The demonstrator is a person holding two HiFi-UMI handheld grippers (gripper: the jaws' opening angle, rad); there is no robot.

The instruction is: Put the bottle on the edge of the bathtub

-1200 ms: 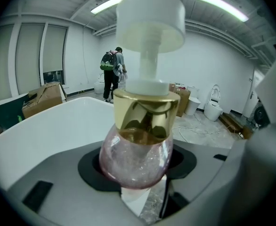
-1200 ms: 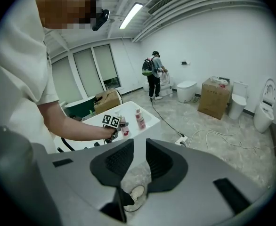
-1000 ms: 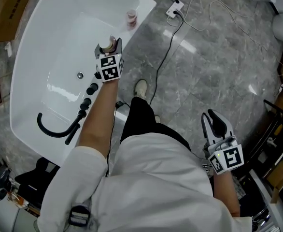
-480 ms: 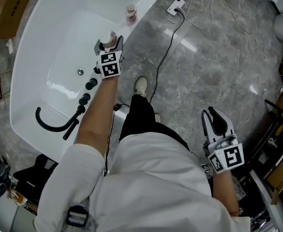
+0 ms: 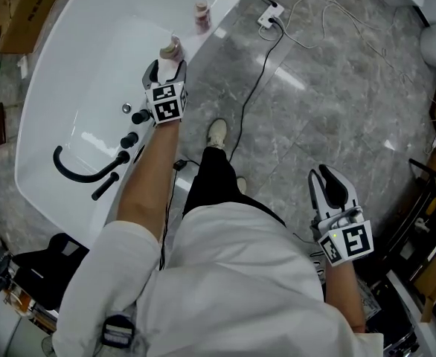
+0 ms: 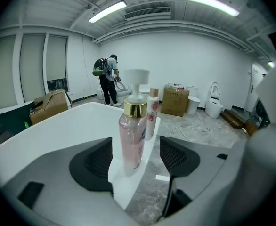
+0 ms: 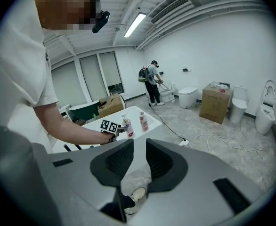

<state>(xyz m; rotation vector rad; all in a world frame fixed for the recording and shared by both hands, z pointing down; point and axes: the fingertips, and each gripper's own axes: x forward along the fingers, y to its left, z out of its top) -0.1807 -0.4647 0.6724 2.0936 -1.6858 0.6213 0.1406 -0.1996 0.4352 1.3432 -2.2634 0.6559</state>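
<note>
Pink liquid fills the clear pump bottle with gold collar and white pump head (image 6: 131,135), which stands upright on the flat rim of the white bathtub (image 5: 38,103). Farther along the same rim stands a second, slimmer pink-patterned bottle (image 6: 152,111); what it holds I cannot tell.

From my head view, a curved black faucet (image 5: 75,171) sits at the tub's near end, and a white power strip (image 5: 269,14) lies with its cable on the grey marble floor. Neither gripper view shows these. The left gripper view instead shows a person with a backpack (image 6: 109,79) at the far wall, a cardboard box (image 6: 174,99) and a white toilet (image 6: 214,105).

My left gripper (image 5: 167,67) has just been opening its jaws, and they now stand wide. Seen along them, the pump bottle rises in the gap, clear of both pads. From above it stands just past the fingertips.

My right gripper (image 7: 139,161), well apart from the tub over the floor, shows only a narrow gap between its jaws, with nothing in it.
</note>
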